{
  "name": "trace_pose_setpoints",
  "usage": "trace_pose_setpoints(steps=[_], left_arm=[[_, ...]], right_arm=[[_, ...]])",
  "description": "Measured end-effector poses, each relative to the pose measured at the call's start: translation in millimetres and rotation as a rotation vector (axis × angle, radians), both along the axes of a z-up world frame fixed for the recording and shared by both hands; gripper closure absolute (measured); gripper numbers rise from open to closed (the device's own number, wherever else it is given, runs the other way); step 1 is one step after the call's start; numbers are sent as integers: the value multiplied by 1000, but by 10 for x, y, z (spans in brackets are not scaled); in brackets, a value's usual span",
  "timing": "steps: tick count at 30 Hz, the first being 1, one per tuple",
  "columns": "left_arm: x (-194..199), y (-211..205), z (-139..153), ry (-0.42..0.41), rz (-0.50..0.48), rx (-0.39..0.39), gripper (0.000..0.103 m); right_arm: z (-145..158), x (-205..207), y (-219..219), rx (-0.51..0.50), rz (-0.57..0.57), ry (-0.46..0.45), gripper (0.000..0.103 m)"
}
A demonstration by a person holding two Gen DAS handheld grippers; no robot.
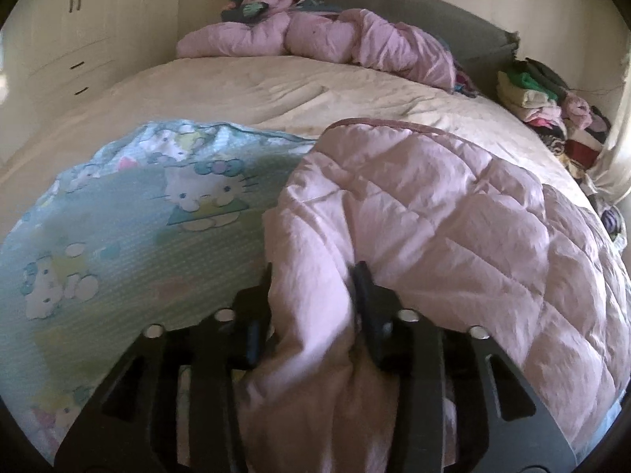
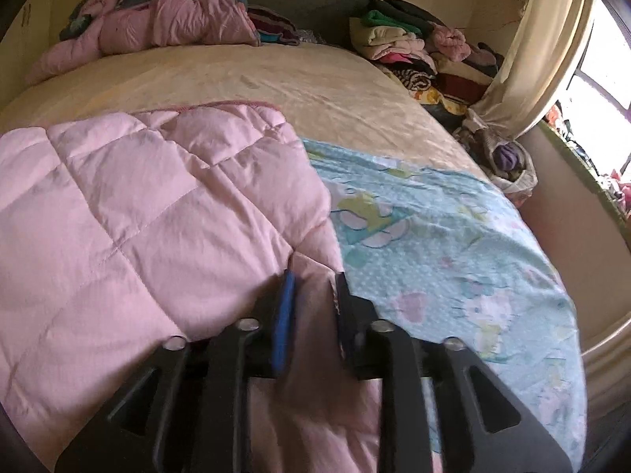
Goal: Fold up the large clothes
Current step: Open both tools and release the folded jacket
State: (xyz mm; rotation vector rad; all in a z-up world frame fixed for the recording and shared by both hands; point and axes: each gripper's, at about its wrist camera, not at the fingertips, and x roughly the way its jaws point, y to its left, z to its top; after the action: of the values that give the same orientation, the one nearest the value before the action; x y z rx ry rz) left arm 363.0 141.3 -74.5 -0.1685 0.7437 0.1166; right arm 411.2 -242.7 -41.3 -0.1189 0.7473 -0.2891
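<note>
A pink quilted blanket (image 1: 434, 216) lies on the bed, its pink lining folded over its light blue cartoon-print face (image 1: 130, 216). My left gripper (image 1: 311, 276) is shut on a bunched near edge of the pink blanket. In the right wrist view the same pink blanket (image 2: 138, 197) covers the left, with the blue print side (image 2: 453, 244) at the right. My right gripper (image 2: 313, 280) is shut on the blanket's near edge where pink meets blue.
The bed (image 1: 256, 86) has a cream sheet and a grey headboard (image 1: 434, 15). A crumpled pink duvet (image 1: 323, 35) lies at its head. Piles of clothes (image 2: 414, 51) sit beside the bed by a curtain (image 2: 536, 51). A white wardrobe (image 1: 79, 31) stands at the left.
</note>
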Motion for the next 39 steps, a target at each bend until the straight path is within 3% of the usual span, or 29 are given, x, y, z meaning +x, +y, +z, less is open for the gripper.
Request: trace_pose_setpoints(steps=[1,5,8,11,16,20,25,31,36,39], left_arm=[[-25,-3,37,2,7,7,58],[-240,-74,263,-29,35,25,32],[-435,-270,468,-72,-11,12,29],[-514,-503,553,-76,-81,11,24],[-489,-832,426,-31,-186,-15,24],[-339,-909,57,56,-210,-61,19],[-274,-1012,-138,49,-197,8,18],[-250,-985,-233,30,-199,-1,17],[-335,-931,-106,7,-190,-21,17],[-441,-919,8,-2,-183,-22,9]], right_arm=[[50,-51,-8,-7,-10,-12,36],[473,-559,41,81,57,-216,22],[651,-777,269,199,212,-267,18],[676,-806,616,258,346,-225,18],[613,-663,1241,244,483,-145,19],[343,-359,1542,199,485,6,18],[78,-156,1622,191,450,106,17],[-27,-81,1663,192,434,95,16],[-17,-111,1586,208,432,67,16],[144,-319,1459,257,443,18,15]])
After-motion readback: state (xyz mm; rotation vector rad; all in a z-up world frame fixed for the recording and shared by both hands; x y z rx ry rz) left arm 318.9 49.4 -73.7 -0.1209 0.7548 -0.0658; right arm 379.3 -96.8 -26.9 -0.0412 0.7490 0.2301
